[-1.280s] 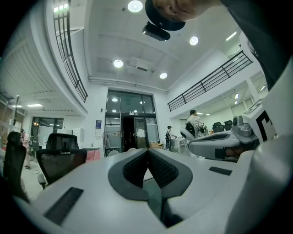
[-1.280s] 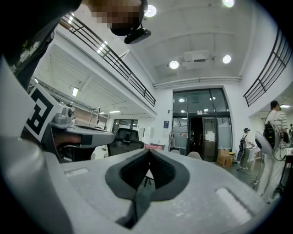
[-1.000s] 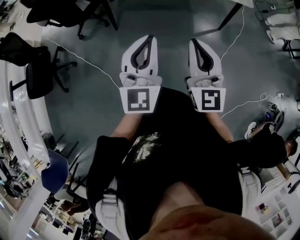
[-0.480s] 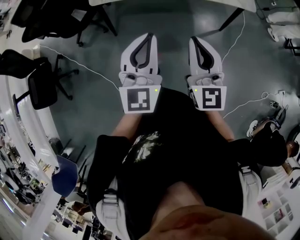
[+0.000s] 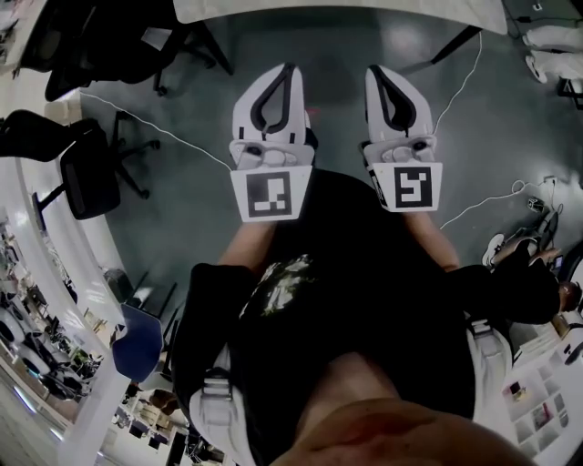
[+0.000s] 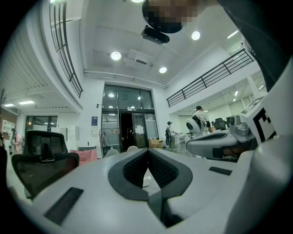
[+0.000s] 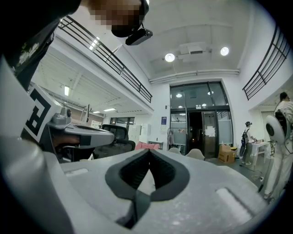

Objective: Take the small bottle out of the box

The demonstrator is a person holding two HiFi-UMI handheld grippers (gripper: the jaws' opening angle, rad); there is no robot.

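Observation:
No small bottle or box shows in any view. In the head view my left gripper and right gripper are held side by side in front of the person's body, above the grey floor, both pointing forward. Both are shut with nothing between the jaws. In the left gripper view my left gripper has its dark pads pressed together at the tips, facing a hall with glass doors. My right gripper looks the same in the right gripper view. Each gripper sees the other beside it: the right one and the left one.
A white table edge runs along the top of the head view, with a dark leg. Black office chairs stand at the left. White cables trail over the floor. People stand far off near desks.
The head view has shifted a little, and the white table edge has come into view at the top. Both grippers stay shut and side by side.

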